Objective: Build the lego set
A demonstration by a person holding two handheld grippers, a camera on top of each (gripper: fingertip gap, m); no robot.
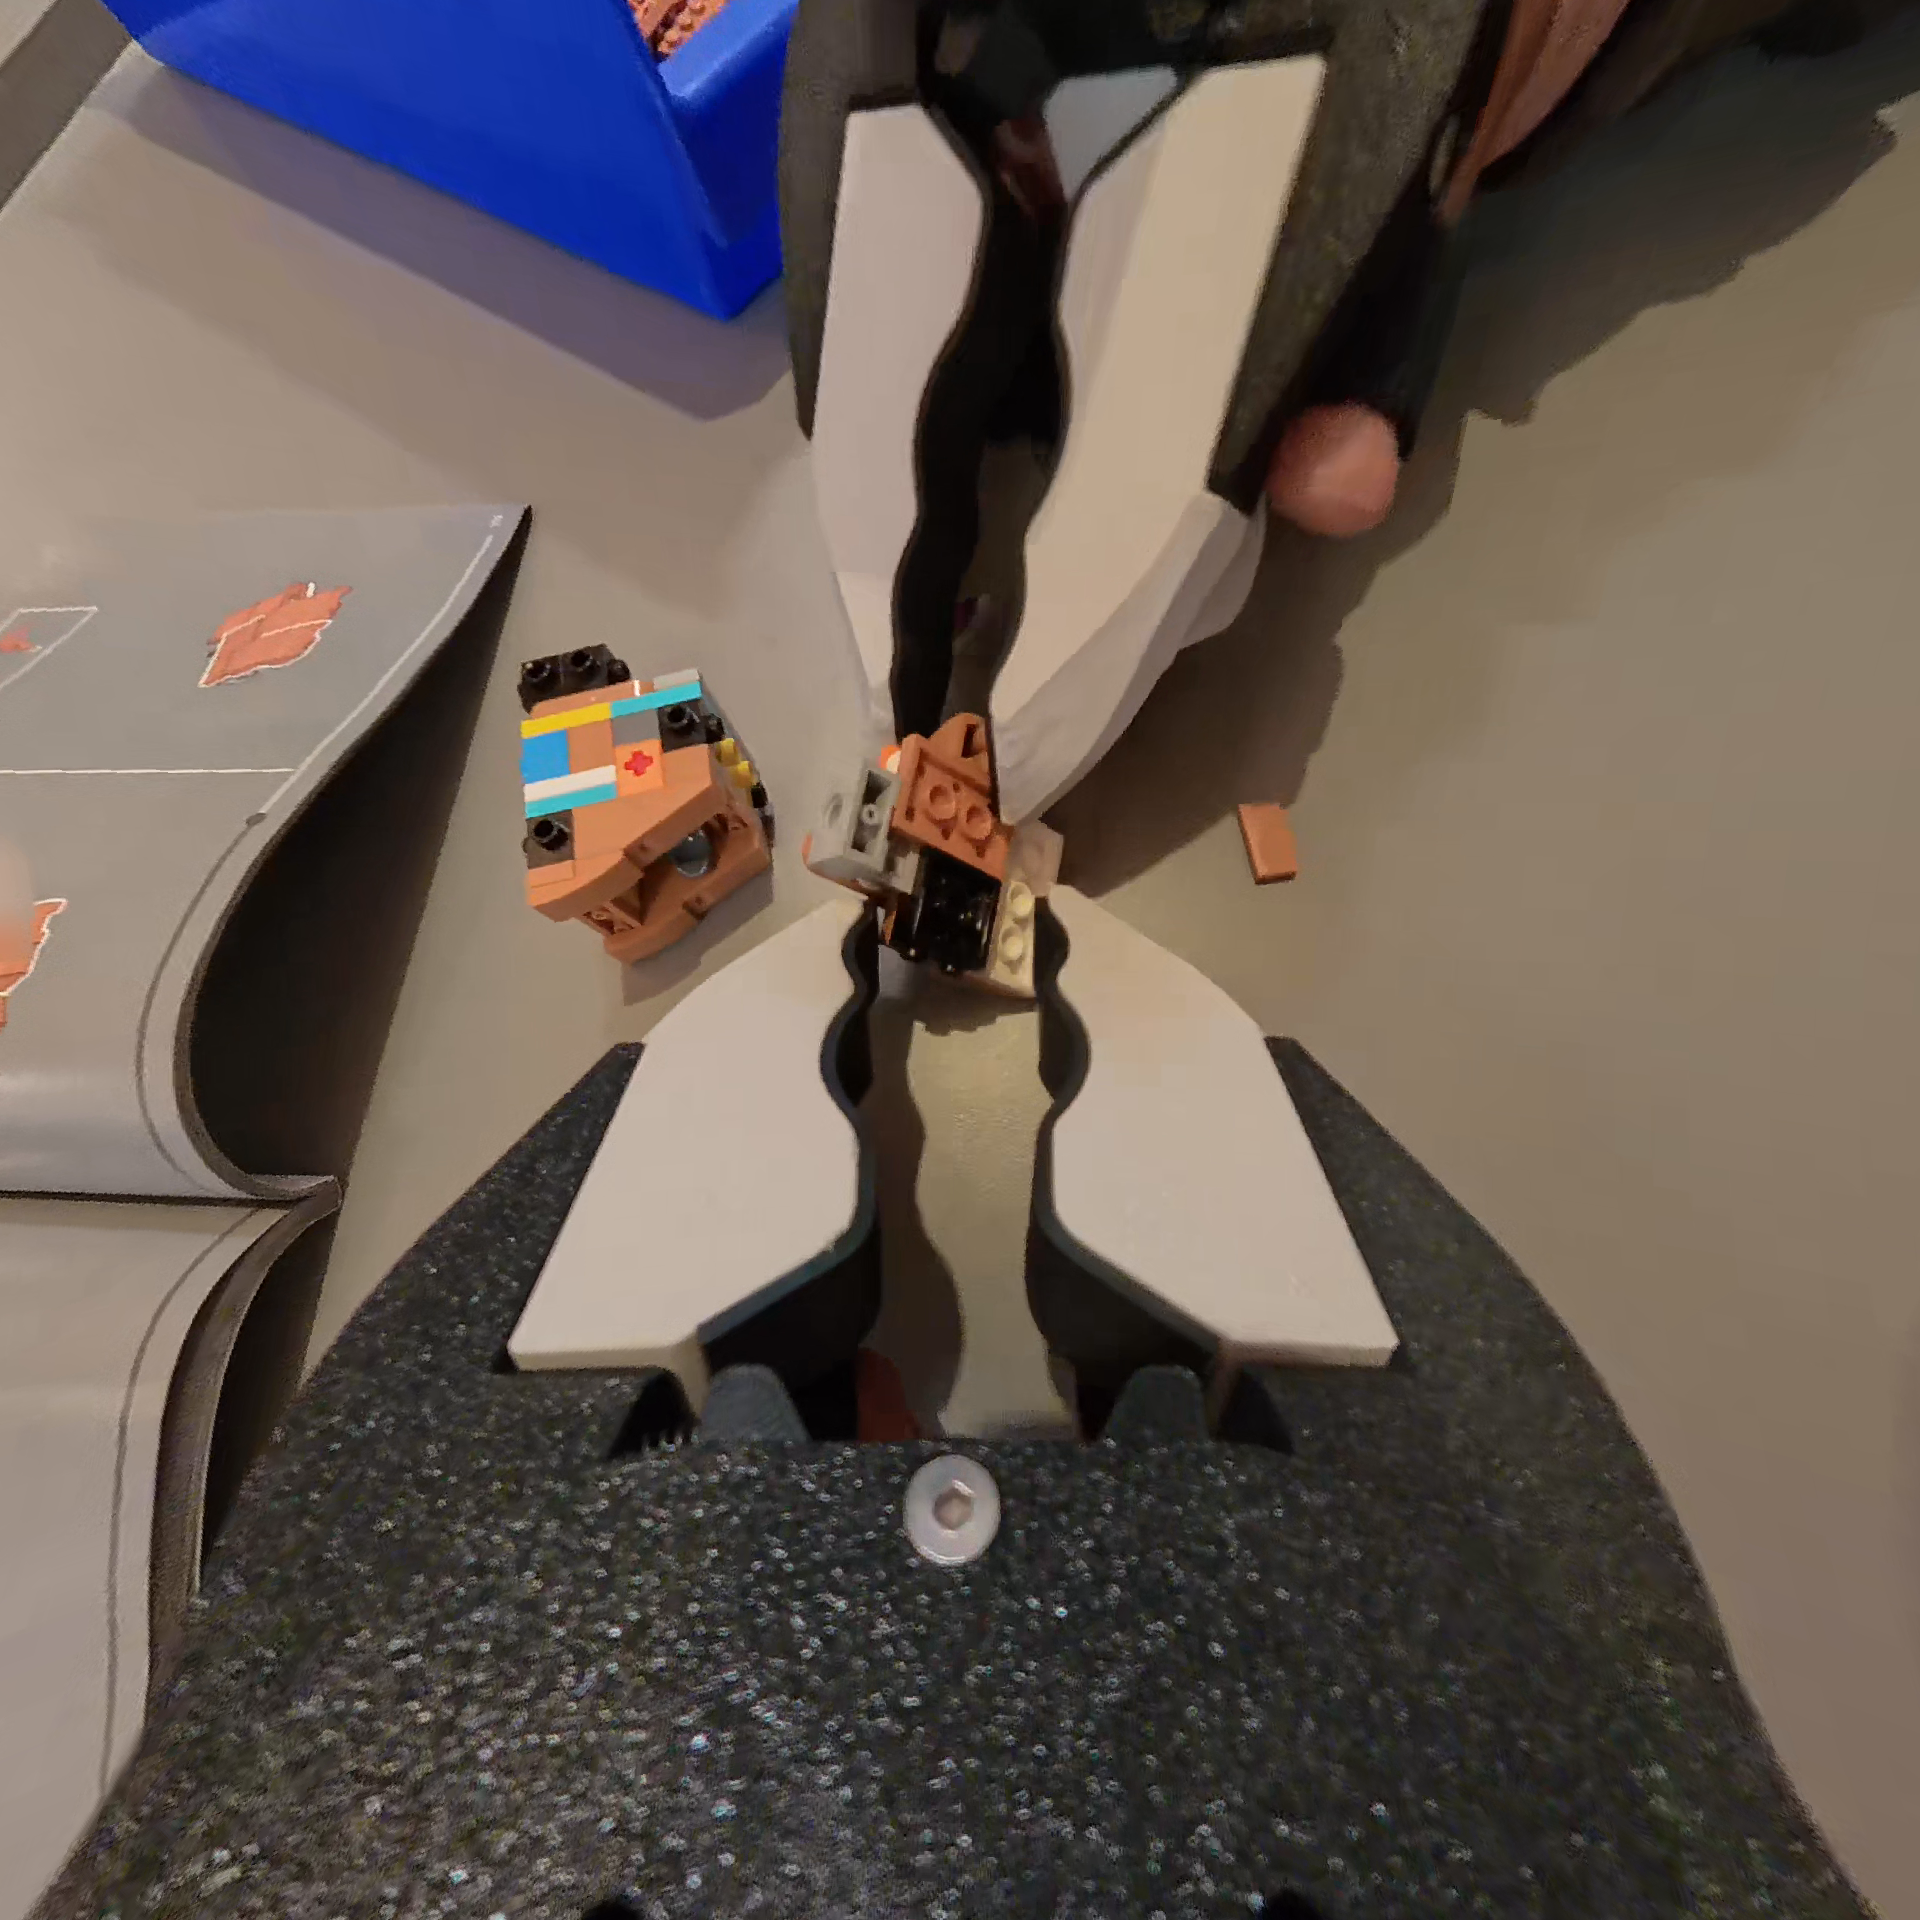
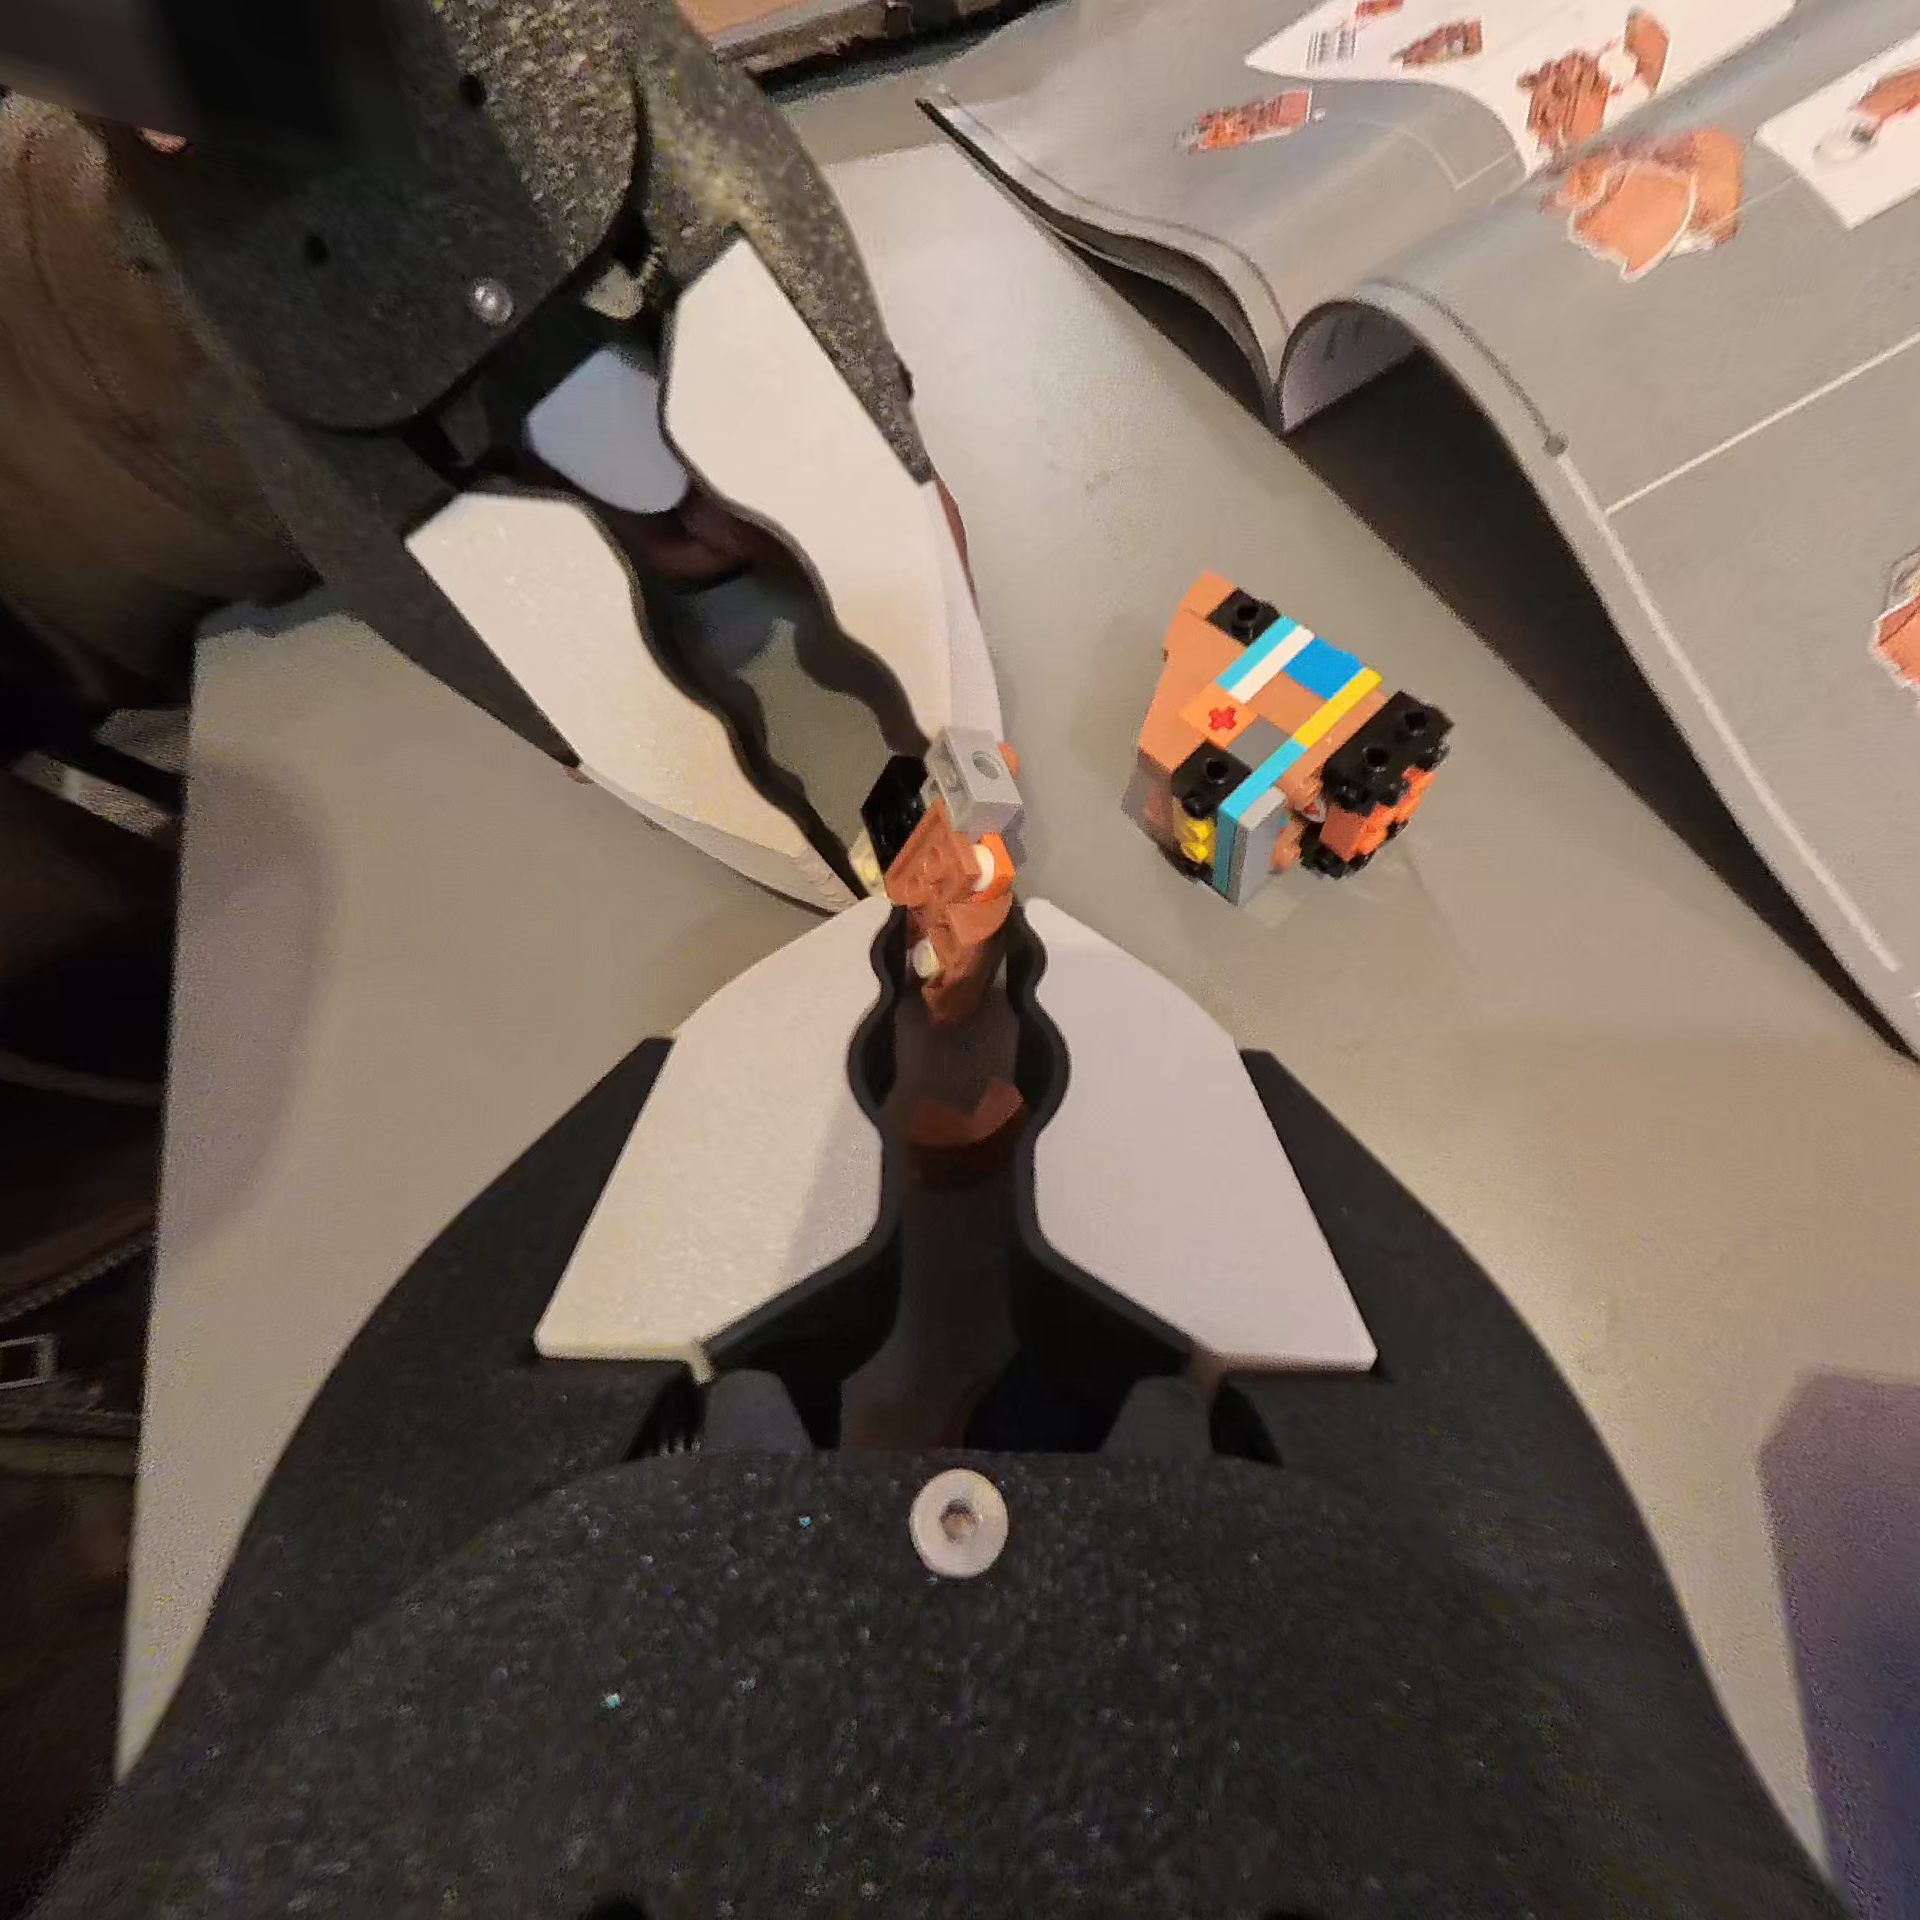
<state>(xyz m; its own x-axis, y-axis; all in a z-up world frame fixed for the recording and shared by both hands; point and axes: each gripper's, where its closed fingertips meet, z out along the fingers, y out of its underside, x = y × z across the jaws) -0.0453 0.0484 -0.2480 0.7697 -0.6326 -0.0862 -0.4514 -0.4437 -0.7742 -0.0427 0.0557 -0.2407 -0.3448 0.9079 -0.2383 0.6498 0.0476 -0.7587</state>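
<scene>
Left wrist view: small assembly point(image 1: 951, 862) half-hidden between both grippers' fingertips.

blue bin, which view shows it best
The left wrist view: the blue bin stands at the top left on the table, behind the open instruction booklet, with brown pieces inside. The right wrist view does not show it at all.

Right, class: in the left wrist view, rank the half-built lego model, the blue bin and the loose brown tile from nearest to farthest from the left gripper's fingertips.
1. Half-built lego model, just left of the left gripper.
2. Loose brown tile, to the right on the table; close to the model's distance, so those two are hard to separate.
3. Blue bin, far upper left.
</scene>
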